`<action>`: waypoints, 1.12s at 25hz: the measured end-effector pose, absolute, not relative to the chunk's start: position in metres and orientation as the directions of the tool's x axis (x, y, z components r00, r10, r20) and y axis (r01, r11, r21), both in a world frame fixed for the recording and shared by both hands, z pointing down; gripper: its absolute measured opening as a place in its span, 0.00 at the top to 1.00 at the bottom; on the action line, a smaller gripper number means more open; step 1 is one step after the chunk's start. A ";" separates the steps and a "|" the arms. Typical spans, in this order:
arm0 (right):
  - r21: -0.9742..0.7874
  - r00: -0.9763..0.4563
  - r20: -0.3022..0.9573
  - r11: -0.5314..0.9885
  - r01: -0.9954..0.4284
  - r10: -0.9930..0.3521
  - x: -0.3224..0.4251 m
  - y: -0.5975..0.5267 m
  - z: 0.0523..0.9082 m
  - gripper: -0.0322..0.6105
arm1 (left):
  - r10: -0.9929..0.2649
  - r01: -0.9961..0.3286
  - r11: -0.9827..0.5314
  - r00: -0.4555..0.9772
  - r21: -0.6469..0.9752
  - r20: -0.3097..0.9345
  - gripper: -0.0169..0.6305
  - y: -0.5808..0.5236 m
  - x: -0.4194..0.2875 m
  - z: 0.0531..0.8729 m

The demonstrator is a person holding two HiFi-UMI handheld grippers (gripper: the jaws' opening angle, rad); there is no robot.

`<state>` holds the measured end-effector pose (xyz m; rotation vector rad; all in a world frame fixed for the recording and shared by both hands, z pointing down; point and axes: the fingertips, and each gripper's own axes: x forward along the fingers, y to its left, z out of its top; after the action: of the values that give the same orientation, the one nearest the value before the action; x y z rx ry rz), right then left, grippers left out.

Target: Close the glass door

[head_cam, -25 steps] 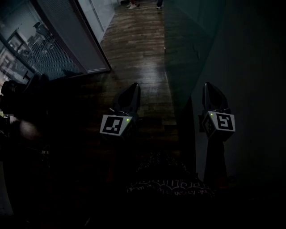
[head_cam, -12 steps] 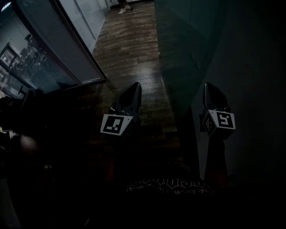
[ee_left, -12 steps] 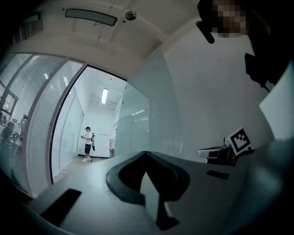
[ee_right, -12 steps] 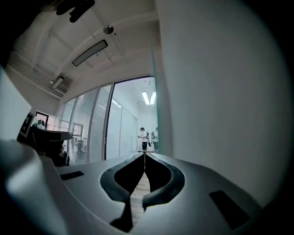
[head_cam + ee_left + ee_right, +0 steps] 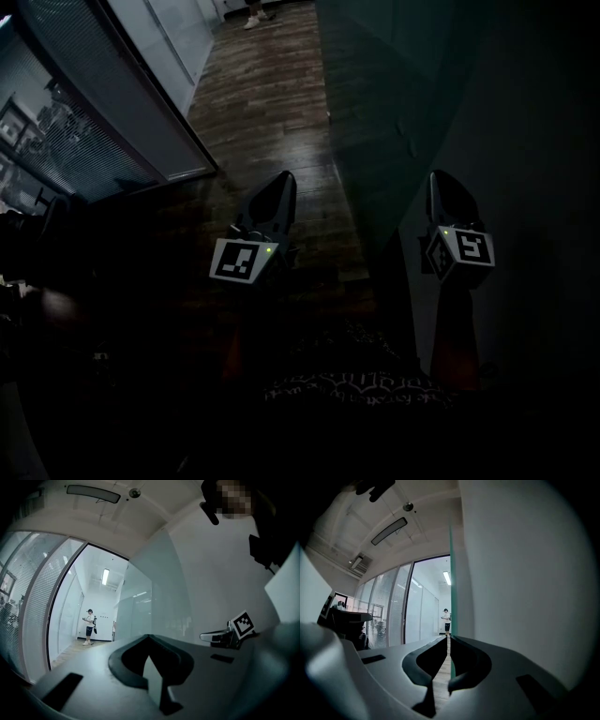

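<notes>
My left gripper (image 5: 149,637) has its fingers pressed together and holds nothing. My right gripper (image 5: 449,638) is likewise closed and empty. The glass door (image 5: 394,103) stands upright between them, its free edge straight ahead of the right tips. I judge the pane heavy, rigid, slick and chip-prone: push flat near that edge, do not pinch. Beyond the door a person (image 5: 89,626) stands on the wooden floor (image 5: 272,84). Blinds (image 5: 84,131) lie left of the door.
</notes>
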<state>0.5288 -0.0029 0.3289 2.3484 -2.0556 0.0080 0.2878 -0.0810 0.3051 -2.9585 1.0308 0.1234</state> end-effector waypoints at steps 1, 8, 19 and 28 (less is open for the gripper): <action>0.017 0.127 0.018 -0.127 -0.992 -0.992 0.530 -0.006 0.327 0.94 | -0.623 -0.624 -0.781 0.778 0.023 -0.077 0.97 -0.083 0.290 0.305; 0.029 0.125 0.024 -0.125 -0.992 -0.992 0.539 -0.018 0.325 0.94 | -0.637 -0.637 -0.770 0.767 0.030 -0.070 0.97 -0.093 0.294 0.307; 0.046 -0.006 0.063 0.009 -0.999 -0.998 0.520 -0.041 0.324 0.69 | -0.644 -0.642 -0.765 0.762 0.047 -0.073 0.97 -0.099 0.286 0.309; 0.028 -0.044 0.075 0.046 -0.999 -0.996 0.515 -0.044 0.330 0.68 | -0.662 -0.661 -0.749 0.746 0.042 -0.074 0.97 -0.101 0.283 0.314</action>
<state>0.5152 -0.0437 0.3304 2.1195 -2.2175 0.0482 0.2835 -0.1011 0.3144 -2.9474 1.1175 0.1323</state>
